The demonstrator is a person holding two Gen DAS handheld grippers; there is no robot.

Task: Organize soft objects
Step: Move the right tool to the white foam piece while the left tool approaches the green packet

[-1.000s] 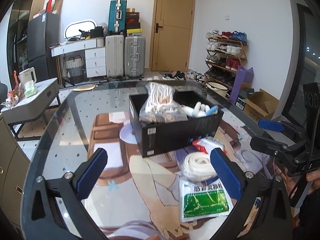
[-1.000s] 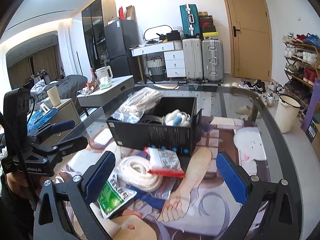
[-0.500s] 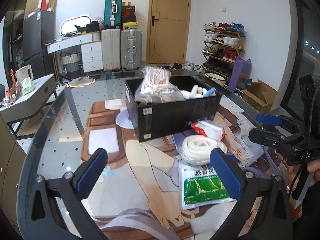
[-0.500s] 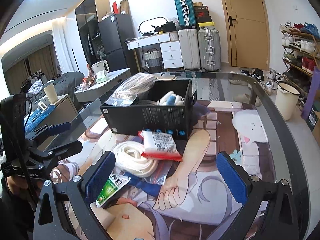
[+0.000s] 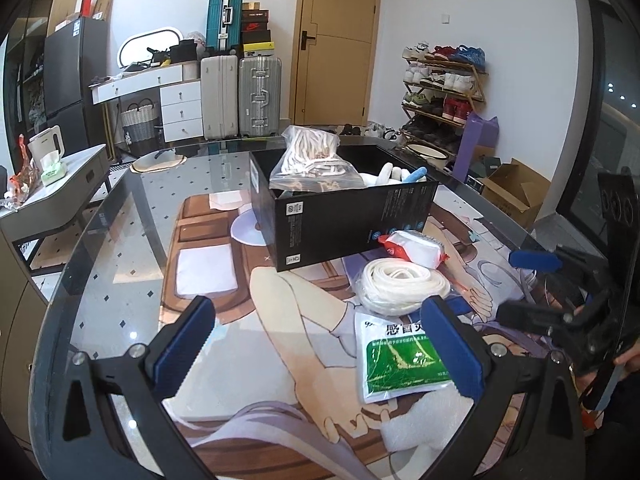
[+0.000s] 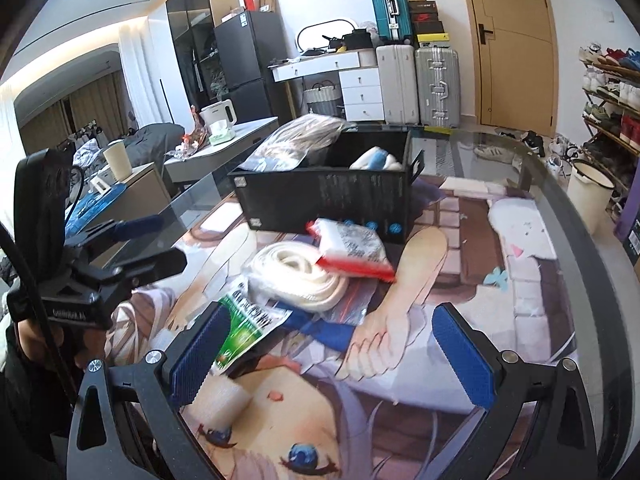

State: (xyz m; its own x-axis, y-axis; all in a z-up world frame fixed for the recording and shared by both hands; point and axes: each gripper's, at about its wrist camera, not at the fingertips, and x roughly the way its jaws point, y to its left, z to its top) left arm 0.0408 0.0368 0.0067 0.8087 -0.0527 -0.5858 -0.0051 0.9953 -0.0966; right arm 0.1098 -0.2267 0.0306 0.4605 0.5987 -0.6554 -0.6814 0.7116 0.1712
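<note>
green sachet [image 5: 401, 354] printed "感冒", remaining labels too blurred

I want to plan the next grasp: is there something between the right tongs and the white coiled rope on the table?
Partly. The green sachet lies just ahead of the right tongs, overlapping the near edge of the white coiled rope, and the red-edged packet rests on its far side. The rope's middle is uncovered.

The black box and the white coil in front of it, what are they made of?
The black rectangular box looks like printed cardboard with a matte finish: thin straight walls, folded corners, labels printed on its side. The white coiled band seems to be soft woven fabric or elastic, since it lies in flat, floppy loops, though the weave is too small to tell.
</note>
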